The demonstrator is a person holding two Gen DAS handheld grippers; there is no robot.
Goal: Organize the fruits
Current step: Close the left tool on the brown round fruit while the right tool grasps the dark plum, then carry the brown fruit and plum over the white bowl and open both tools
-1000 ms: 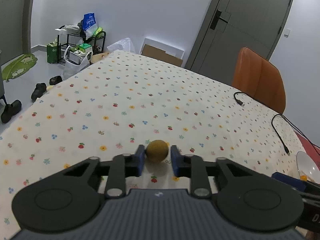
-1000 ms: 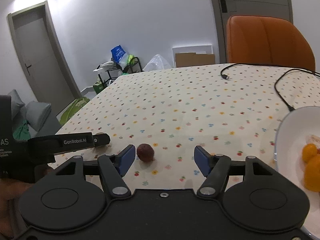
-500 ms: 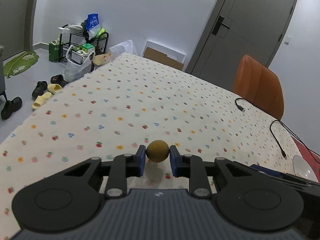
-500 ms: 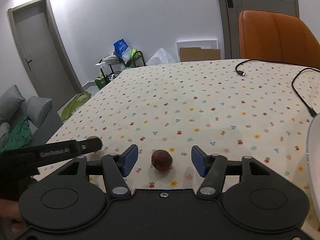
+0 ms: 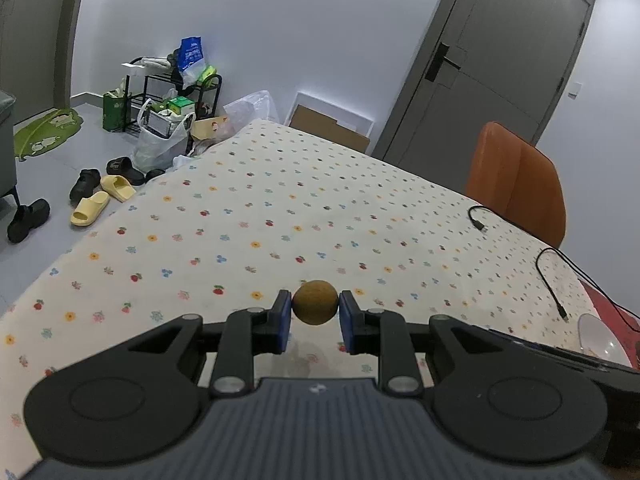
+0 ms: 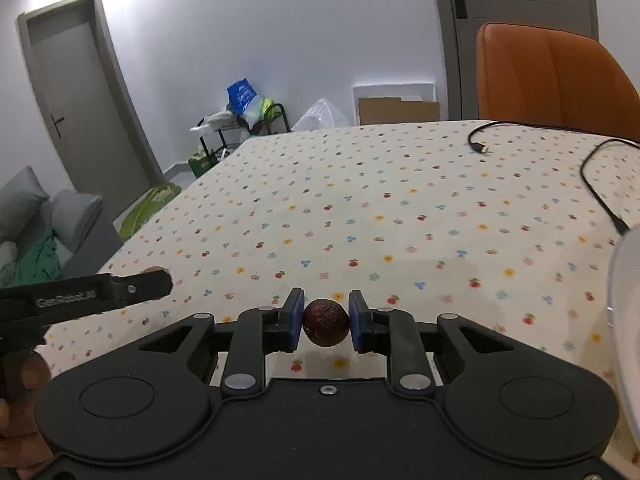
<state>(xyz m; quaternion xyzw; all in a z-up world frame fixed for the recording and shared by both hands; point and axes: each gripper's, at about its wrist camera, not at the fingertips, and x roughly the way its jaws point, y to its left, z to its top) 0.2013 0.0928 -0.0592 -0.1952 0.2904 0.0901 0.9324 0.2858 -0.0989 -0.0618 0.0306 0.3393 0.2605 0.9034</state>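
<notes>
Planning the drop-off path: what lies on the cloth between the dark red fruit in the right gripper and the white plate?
Nothing: the right wrist view shows only bare flowered tablecloth between the dark red fruit and the white plate.

tan fruit (image 5: 315, 307) — dark wrinkled fruit (image 6: 325, 328)

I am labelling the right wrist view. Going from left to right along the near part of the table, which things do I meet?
Left hand-held gripper → dark red fruit between the fingers of the right hand-held gripper → white bowl at the right edge.
</notes>
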